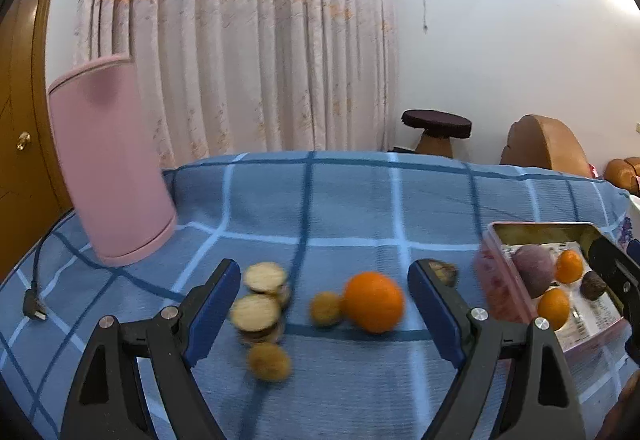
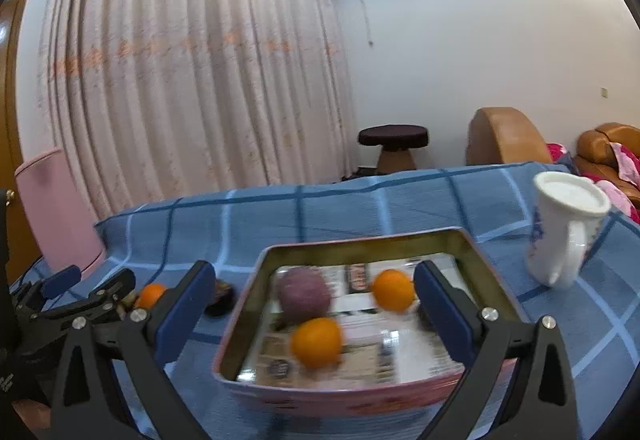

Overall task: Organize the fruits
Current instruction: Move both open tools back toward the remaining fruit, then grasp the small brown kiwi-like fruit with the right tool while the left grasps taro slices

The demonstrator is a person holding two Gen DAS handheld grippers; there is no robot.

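Observation:
An orange [image 1: 374, 302] lies on the blue checked cloth between the spread fingers of my left gripper [image 1: 324, 316], which is open and holds nothing. Beside it sit two small brown fruits [image 1: 326, 309] [image 1: 269, 362] and stacked pale round slices [image 1: 258, 310]. A dark fruit [image 1: 443, 271] peeks behind the right finger. The pink tin tray [image 2: 248, 312] holds a purple fruit [image 2: 304, 294], two small oranges [image 2: 394, 289] [image 2: 317, 342] and a dark fruit mostly hidden by a finger. My right gripper [image 2: 316, 304] hovers open over the tray. The left gripper [image 2: 92, 288] shows at the left edge of the right wrist view.
A pink cylinder [image 1: 110, 160] stands at the back left of the table, with a black cable and plug [image 1: 34, 306] near it. A white mug [image 2: 564, 228] stands right of the tray. Curtains, a stool [image 1: 436, 130] and brown sofas lie beyond the table.

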